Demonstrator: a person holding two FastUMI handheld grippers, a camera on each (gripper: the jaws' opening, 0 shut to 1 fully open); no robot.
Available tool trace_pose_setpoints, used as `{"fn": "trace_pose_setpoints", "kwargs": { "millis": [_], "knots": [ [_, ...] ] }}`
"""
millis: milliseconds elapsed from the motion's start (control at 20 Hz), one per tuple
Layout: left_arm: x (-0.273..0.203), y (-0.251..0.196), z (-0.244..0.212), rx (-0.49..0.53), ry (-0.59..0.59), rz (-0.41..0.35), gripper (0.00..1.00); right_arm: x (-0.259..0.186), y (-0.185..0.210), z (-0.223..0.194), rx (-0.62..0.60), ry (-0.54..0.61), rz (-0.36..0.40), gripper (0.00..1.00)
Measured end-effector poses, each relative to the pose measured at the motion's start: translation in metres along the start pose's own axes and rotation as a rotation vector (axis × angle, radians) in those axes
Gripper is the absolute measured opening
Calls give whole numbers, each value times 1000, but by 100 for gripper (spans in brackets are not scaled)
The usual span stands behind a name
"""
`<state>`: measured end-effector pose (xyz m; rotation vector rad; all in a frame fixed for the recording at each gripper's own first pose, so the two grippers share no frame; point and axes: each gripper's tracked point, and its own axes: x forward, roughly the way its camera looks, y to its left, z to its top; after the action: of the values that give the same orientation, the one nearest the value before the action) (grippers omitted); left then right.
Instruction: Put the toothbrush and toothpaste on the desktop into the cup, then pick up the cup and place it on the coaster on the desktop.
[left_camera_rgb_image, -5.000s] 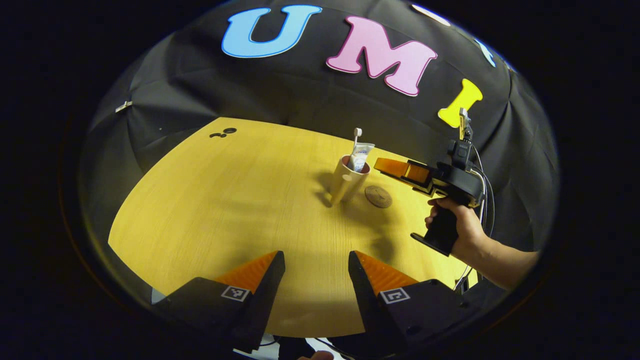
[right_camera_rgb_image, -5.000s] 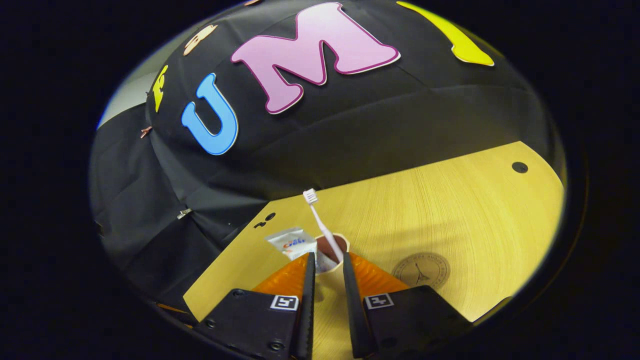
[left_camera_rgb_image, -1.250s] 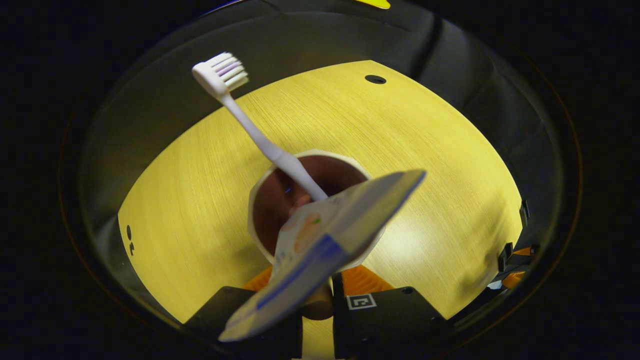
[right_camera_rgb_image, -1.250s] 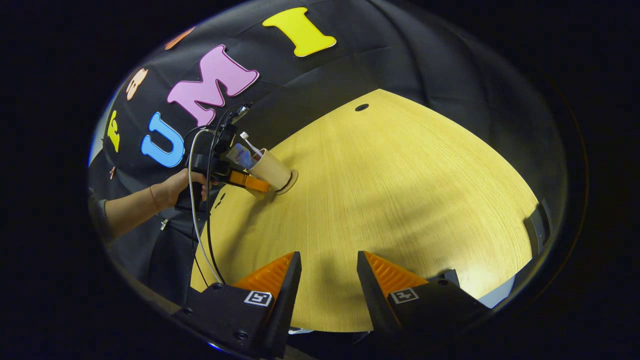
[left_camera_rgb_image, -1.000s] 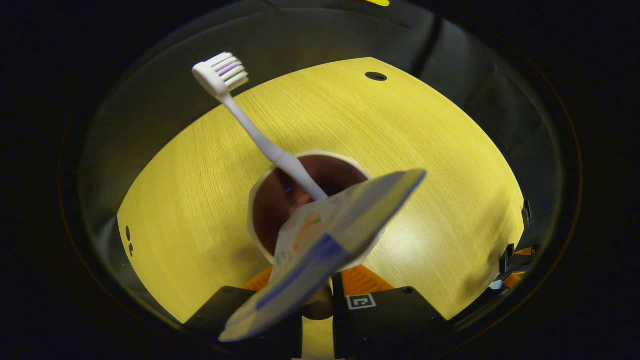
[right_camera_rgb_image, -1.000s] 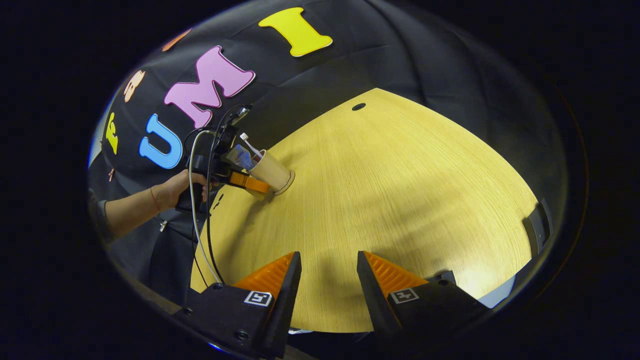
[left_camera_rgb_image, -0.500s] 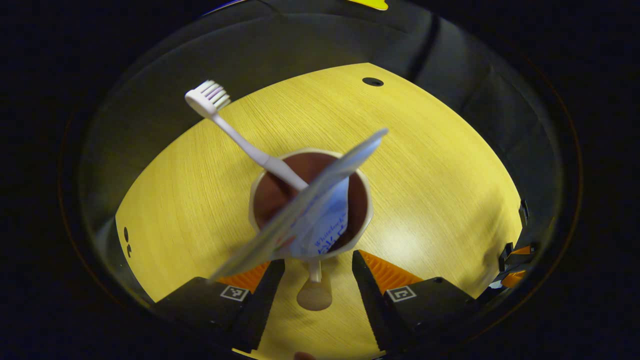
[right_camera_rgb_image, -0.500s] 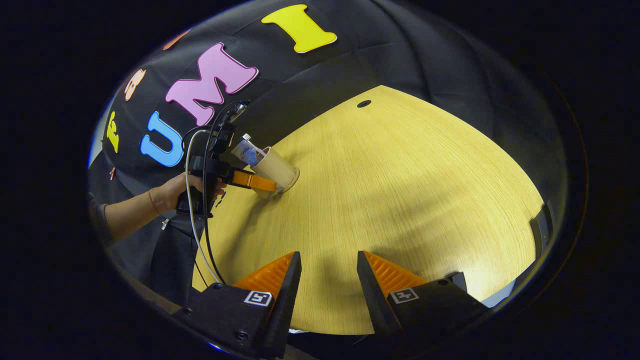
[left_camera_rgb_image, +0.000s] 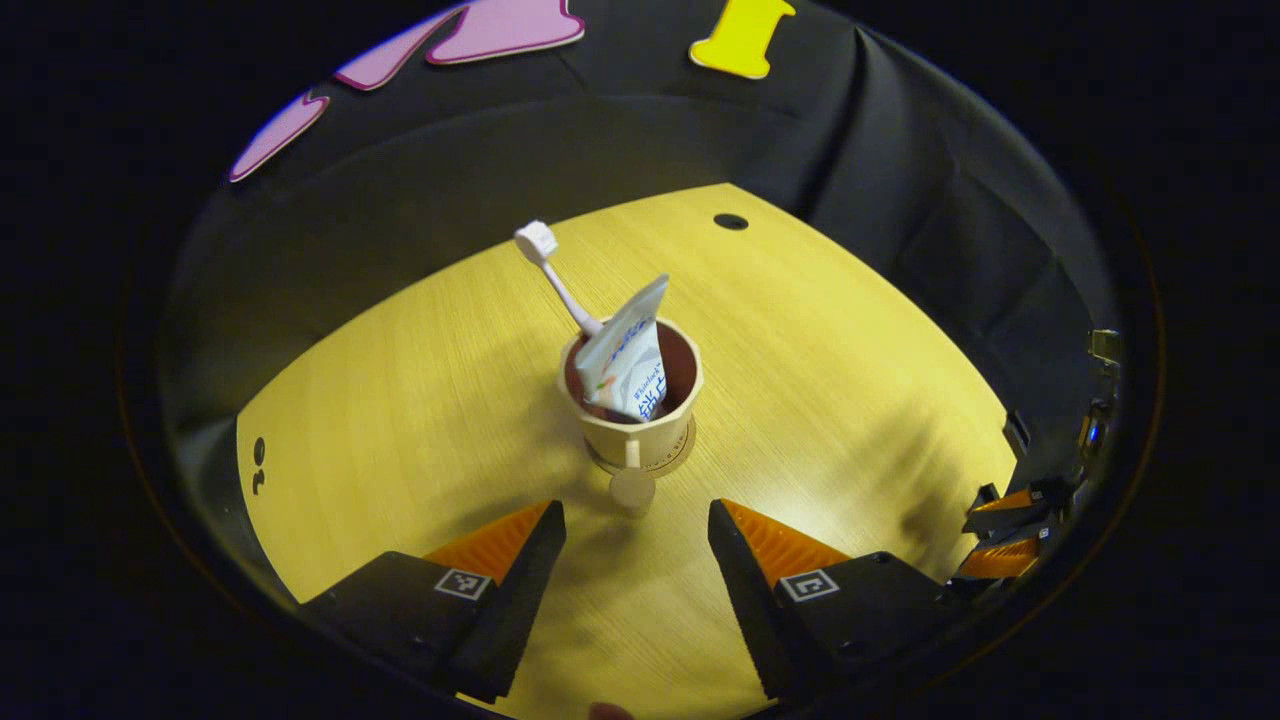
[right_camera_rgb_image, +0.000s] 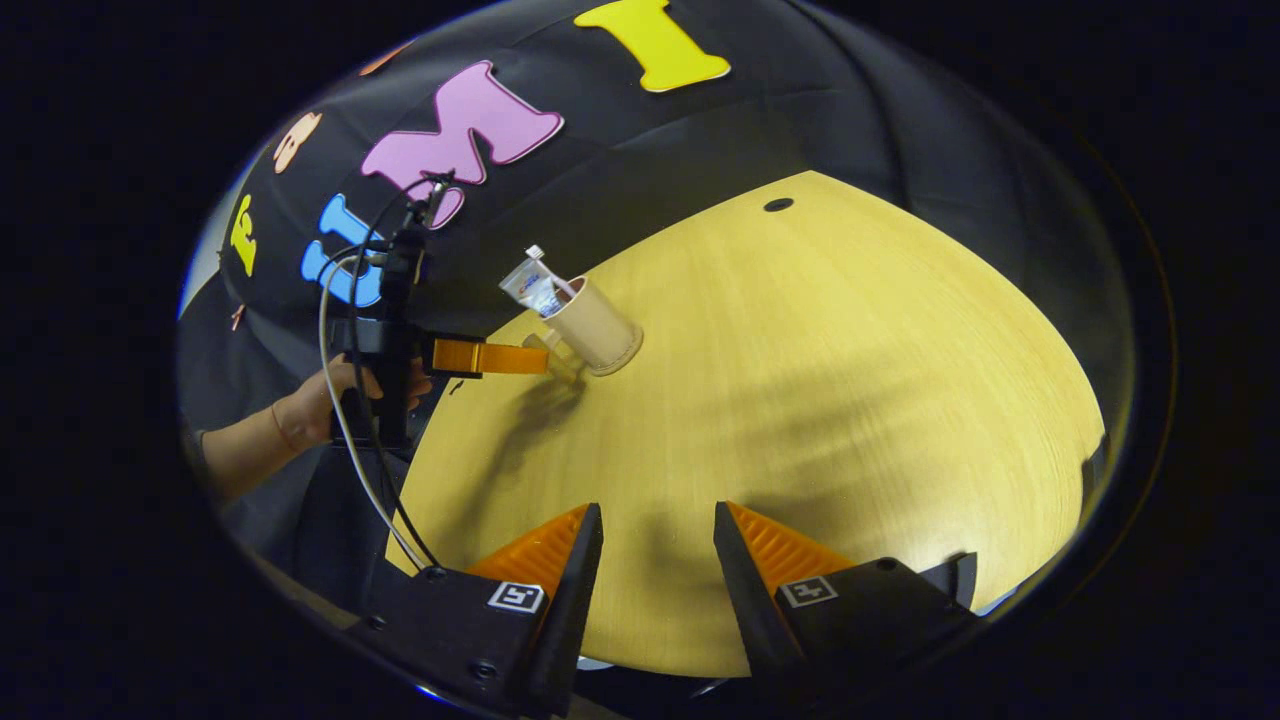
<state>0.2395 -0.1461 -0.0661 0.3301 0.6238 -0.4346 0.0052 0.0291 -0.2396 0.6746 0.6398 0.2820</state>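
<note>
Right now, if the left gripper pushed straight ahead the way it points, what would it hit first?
Most likely the cup: the left gripper, jaws open, faces its handle, with only bare desktop between. Height above the desktop is hard to judge.

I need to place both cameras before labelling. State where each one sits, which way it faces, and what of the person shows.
Left gripper view: rides the left gripper, jaws open, looking down at the cup on the coaster.
Right gripper view: rides the right gripper, jaws open, facing across the desktop; a hand holds the left gripper beside the cup.
Shared: cup, toothbrush, toothpaste, desktop.
</note>
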Motion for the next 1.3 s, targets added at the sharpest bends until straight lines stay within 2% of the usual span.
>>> {"fn": "trace_pose_setpoints", "kwargs": {
  "millis": [50, 100, 200, 350, 500, 550, 600, 950, 1300],
  "knots": [
    [-13, 1, -2, -8, -27, -2, 86, 2, 8, -2, -15, 10, 13, 53],
    [-25, 1, -4, -17, -50, -4, 89, 5, 17, -3, -28, 17, 27, 70],
    [-50, 0, -14, -38, -92, -19, 89, 9, 34, -3, -48, 25, 48, 71],
    [-83, -5, -39, -92, -151, -52, 89, 15, 58, 5, -64, 16, 76, 82],
    [-107, -7, -70, -168, -176, -56, 89, 18, 76, 12, -70, 5, 95, 86],
    [-114, -9, -80, -186, -184, -59, 90, 19, 81, 14, -67, 2, 98, 72],
    [-119, -9, -89, -201, -190, -58, 90, 19, 86, 17, -66, -2, 102, 90],
    [-145, -11, -132, -312, -222, -39, 91, 12, 102, 33, -65, -39, 96, 93],
    [-160, -24, -155, -346, -226, -41, 90, 7, 98, 39, -66, -51, 72, 93]
  ]
}}
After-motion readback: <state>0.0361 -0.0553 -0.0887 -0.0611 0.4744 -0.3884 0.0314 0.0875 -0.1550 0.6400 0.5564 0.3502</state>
